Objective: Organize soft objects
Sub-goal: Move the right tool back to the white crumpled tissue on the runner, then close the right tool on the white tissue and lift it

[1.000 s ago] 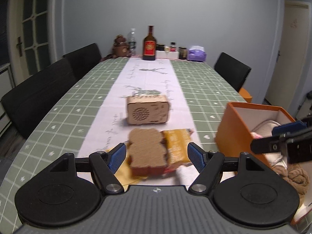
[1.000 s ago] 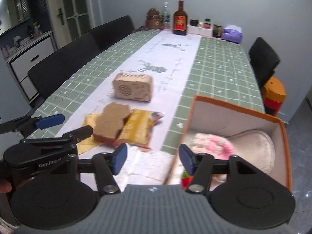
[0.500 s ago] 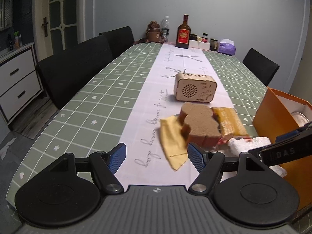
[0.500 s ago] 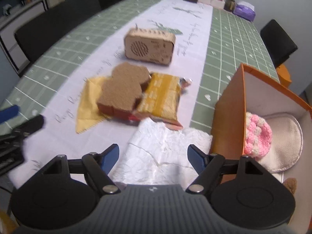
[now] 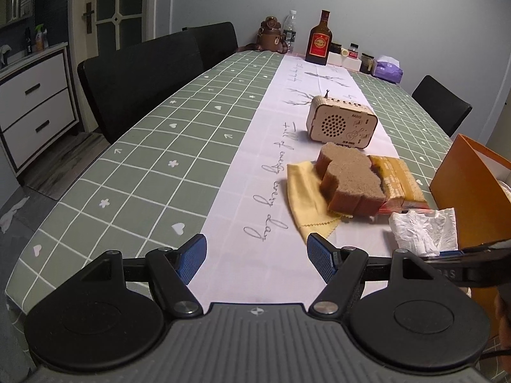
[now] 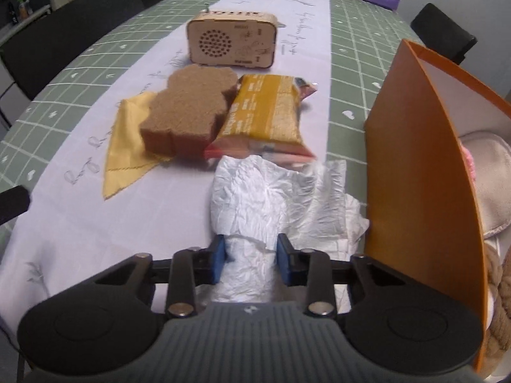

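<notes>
One sponge [image 6: 188,108], one white tissue [image 6: 271,198]: right tongs [image 6: 250,263] just closed, pinching its near end; left tongs [image 5: 257,258] wide, empty.

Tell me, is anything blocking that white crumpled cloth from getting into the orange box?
Only the orange box's own near wall, which rises right beside the white cloth. The right gripper has just been closing its fingers on the cloth's near edge. Nothing else visible lies between them.

Two black hand-held grippers with blue pads

Each gripper, left gripper [image 5: 256,258] and right gripper [image 6: 251,258], is built from black round discs, thin black arms, silver screws, blue bumpy fingertips [image 5: 191,258] and a grey ribbed body.
</notes>
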Demonstrator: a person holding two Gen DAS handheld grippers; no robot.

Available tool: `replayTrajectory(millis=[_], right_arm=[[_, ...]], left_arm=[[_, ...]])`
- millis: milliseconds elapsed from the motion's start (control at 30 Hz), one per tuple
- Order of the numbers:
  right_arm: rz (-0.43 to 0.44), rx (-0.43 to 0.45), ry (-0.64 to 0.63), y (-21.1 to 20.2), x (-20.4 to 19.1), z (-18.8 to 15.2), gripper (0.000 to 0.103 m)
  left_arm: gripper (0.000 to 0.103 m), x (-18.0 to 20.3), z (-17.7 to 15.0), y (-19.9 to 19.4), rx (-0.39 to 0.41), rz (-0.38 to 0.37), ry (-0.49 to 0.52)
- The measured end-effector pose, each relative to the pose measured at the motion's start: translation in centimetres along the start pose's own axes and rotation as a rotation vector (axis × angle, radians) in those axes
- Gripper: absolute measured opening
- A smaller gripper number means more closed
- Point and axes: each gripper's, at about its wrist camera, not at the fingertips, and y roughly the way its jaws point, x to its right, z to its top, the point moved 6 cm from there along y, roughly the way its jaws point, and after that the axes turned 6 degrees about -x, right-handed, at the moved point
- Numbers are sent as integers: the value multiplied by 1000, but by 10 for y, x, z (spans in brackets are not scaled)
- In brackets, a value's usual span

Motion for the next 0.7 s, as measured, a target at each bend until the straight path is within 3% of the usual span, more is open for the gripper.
replayTrajectory(millis=[133,233,300,367,533,700], right_arm=[[82,-9,-39,-12,-11,-19,29],[125,-6,-34,-21,-13,-30,51],[137,5,8,-27,-7,-30,76],[137,12,35,-33,-3,-27,85],[67,-22,0,-20,-3,-17,85],[22,-137,-1,7,-2,-14,88]], left_arm=[[84,-1,-2,2,-8,2,-3],[84,-1,-2,1,-7,7,2],[84,0,-3,1,-7,10,3],[84,1,-3,0,-8,11,6],[84,7,-3,-3,-1,0,20],[84,15,-7,-8,6,-34,50]])
